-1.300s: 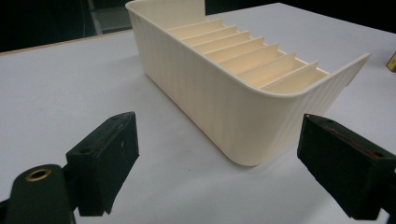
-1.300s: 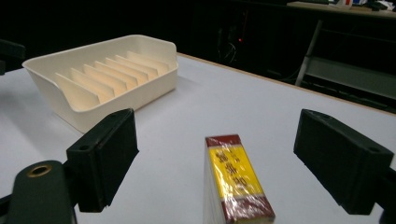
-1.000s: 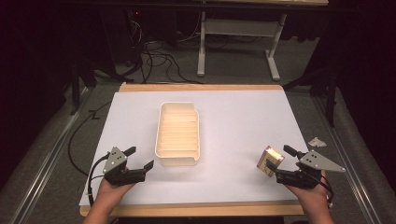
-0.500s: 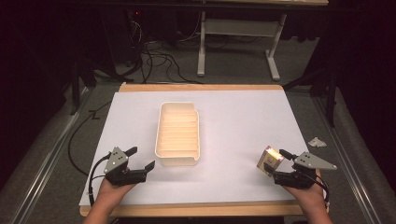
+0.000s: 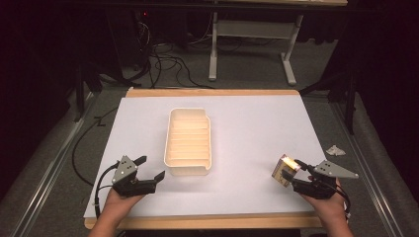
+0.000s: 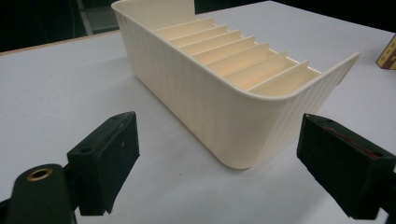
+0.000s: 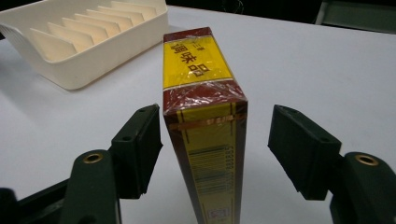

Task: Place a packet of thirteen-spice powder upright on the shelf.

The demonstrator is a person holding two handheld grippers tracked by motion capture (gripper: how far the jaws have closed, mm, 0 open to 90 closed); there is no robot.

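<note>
A cream plastic tray [image 5: 188, 172] with several ribbed slots stands lengthwise at the middle of the white table sheet. A slim red and yellow box [image 5: 284, 169] stands on its edge near the front right. My right gripper [image 5: 292, 174] is open around the box [image 7: 205, 107], whose near end sits between the jaws, closer to the left one. My left gripper [image 5: 152, 167] is open at the front left with nothing in it. In the left gripper view it [image 6: 219, 154] faces the tray's near rounded corner [image 6: 233, 121], a short way off.
The white sheet [image 5: 247, 123] covers a wooden table with its edge showing at front and back. A crumpled white scrap [image 5: 336, 149] lies on the floor to the right. Cables [image 5: 163, 59] and a white table frame [image 5: 247, 29] lie beyond the far edge.
My right gripper has shifted very slightly around the box. The box, the tray and my left gripper have stayed where they were.
</note>
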